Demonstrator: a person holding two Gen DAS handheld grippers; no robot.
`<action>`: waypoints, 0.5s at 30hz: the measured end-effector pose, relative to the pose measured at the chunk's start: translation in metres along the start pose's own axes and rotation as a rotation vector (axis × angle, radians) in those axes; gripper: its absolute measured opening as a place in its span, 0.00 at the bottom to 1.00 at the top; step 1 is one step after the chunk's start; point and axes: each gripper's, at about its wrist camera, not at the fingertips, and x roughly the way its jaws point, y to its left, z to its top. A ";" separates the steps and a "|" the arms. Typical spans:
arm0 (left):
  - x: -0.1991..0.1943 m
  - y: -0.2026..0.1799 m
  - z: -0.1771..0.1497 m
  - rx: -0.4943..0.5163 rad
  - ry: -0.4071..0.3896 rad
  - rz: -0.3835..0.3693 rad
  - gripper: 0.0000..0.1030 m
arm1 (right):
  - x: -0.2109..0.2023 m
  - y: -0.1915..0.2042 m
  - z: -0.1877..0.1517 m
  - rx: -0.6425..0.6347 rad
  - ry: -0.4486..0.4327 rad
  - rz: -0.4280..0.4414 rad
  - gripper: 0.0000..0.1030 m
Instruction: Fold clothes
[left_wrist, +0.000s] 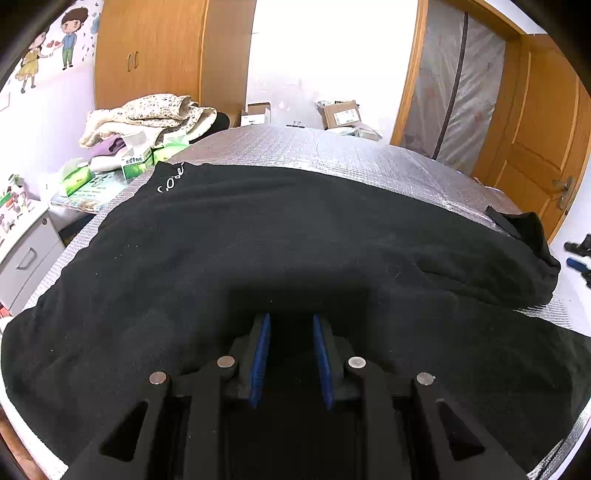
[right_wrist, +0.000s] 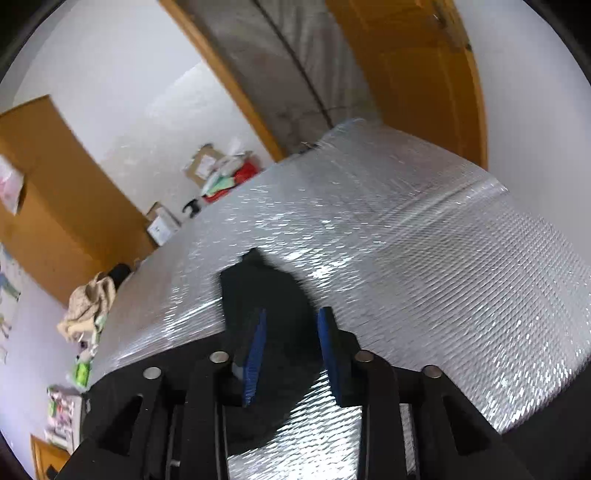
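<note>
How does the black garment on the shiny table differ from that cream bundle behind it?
The black garment is spread wide over the silver table cover; the cream bundle sits heaped and crumpled off the table's far left corner. The black garment is plain with small white lettering; the cream bundle is speckled all over. The black garment lies right at the left tool; the cream bundle is far from it. Both are soft cloth.

Both the left gripper (left_wrist: 291, 354) and right gripper (right_wrist: 291, 354) are black, with blue-padded fingers (left_wrist: 260, 358) and 4 silver pins.

Both hand-held grippers (left_wrist: 291, 321) (right_wrist: 291, 317) angle downward, pads apart.
</note>
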 end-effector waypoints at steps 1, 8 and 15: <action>0.000 -0.001 0.000 0.002 0.000 0.002 0.23 | 0.010 -0.008 0.002 0.004 0.020 -0.009 0.36; -0.001 -0.004 -0.001 0.009 0.001 0.014 0.23 | 0.058 -0.013 -0.006 0.003 0.184 0.168 0.27; 0.000 -0.009 -0.001 0.033 0.005 0.042 0.23 | 0.048 0.068 -0.049 -0.234 0.328 0.417 0.16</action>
